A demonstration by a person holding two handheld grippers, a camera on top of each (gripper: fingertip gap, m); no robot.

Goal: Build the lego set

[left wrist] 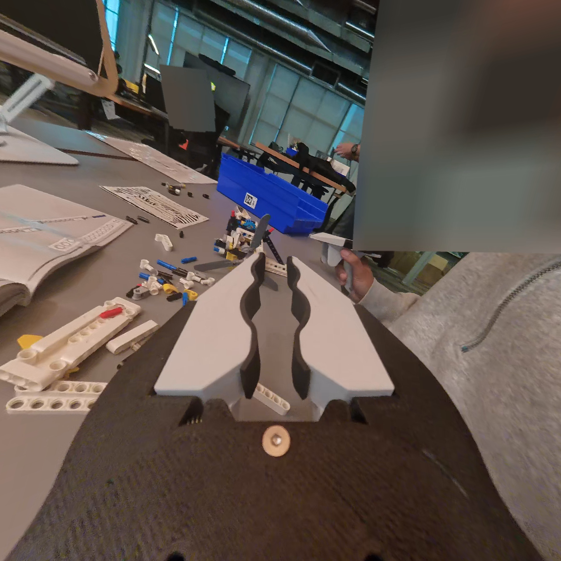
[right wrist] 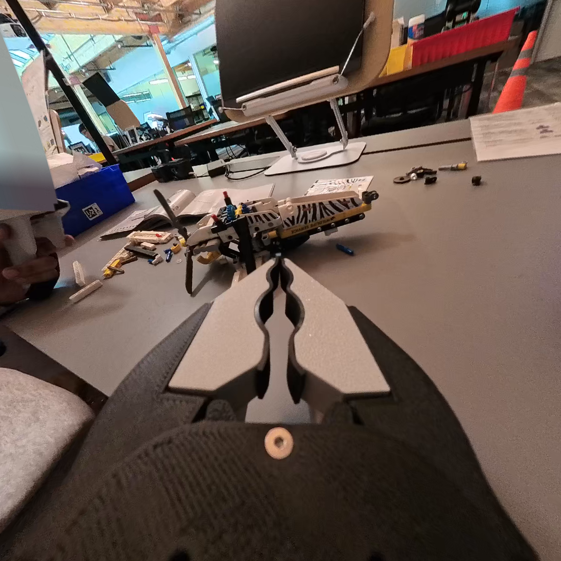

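Observation:
The partly built lego plane, white with zebra stripes and a grey propeller, lies on the grey table. It also shows in the left wrist view. My right gripper is shut, with its tips just in front of the plane's underside; I cannot tell whether a small piece sits between them. My left gripper is open and empty, low over the table and pointing at the plane. Loose small parts lie to its left, and white panels lie nearer. A white beam lies under its fingers.
An open instruction booklet and a sticker sheet lie at the left. A blue bin stands behind the plane. A monitor stand, black parts and a blue pin are on the table. A person's hand holds the right gripper. Tip to tip, the grippers are about 30 cm apart. My right tips are roughly 11 cm from the partly built lego plane.

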